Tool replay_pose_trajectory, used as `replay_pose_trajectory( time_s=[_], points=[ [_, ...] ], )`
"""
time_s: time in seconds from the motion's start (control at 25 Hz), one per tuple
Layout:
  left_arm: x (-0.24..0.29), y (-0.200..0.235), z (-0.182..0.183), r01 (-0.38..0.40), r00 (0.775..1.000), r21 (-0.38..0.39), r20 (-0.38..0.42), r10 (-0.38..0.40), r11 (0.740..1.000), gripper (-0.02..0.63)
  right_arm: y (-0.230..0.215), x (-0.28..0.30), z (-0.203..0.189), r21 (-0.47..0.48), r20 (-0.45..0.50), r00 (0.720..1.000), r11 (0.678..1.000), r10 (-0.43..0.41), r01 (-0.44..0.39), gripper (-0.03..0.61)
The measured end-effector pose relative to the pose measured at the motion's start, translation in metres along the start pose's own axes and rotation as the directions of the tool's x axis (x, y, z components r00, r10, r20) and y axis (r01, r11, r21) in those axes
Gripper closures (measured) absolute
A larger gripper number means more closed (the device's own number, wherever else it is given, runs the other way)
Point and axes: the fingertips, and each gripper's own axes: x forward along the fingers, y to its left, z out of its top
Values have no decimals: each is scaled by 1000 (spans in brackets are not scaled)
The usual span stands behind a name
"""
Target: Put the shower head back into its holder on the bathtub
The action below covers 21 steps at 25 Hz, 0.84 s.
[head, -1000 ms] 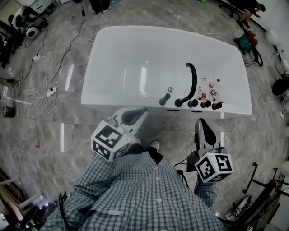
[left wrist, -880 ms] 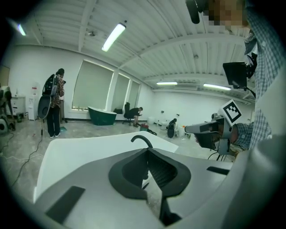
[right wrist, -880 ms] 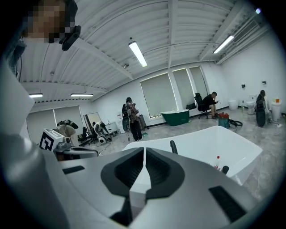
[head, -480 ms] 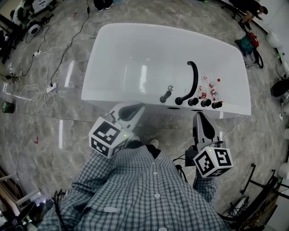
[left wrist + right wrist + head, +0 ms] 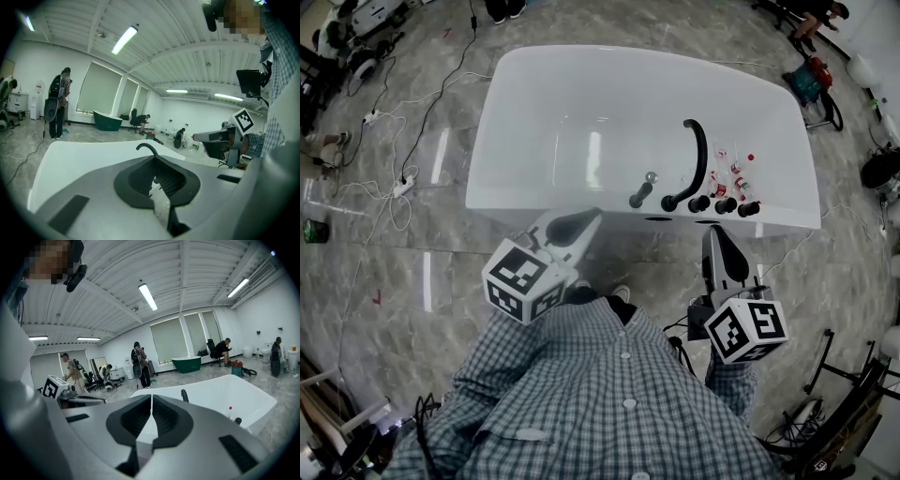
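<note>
Two claws show low in the head view, and you hold both empty. Your left claw (image 5: 587, 220), lower centre, has its jaws pressed together with nothing between them, as its own view shows. Its tip lies just below the near wall of the large white oval bathtub (image 5: 581, 103) that fills the upper middle of the frame. Your right claw (image 5: 715, 240), lower right, is likewise closed to a thin seam on nothing, and its tip sits below the tub's near right edge.

The slim black shower head with a shiny round tip (image 5: 642, 190) is on the tub's near rim, right of centre. It is tilted, with its lower end at the rim and its tip leaning over the basin. Whether it is seated in a holder cannot be made out. Just to its right rises the curved black spout (image 5: 698, 155), then a row of round black knobs (image 5: 724, 205) along the rim. A few small red-capped bottles (image 5: 733, 178) lie behind them.

Neither claw touches the shower head. Loose cables (image 5: 403, 187) trail over the grey marbled floor (image 5: 394, 272) at the left.
</note>
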Motion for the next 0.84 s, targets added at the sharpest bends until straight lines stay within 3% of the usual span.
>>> replay_pose_trajectory(
  time_s=[0.24, 0.84],
  points=[
    [0, 0, -2, 32, 999, -112, 26, -29, 993, 603, 7, 6, -1, -17, -17, 1000, 1000, 22, -23, 554],
    [-2, 9, -8, 8, 999, -162, 34, -2, 987, 604, 8, 11, -8, -20, -45, 999, 1000, 18, -19, 554]
  ],
)
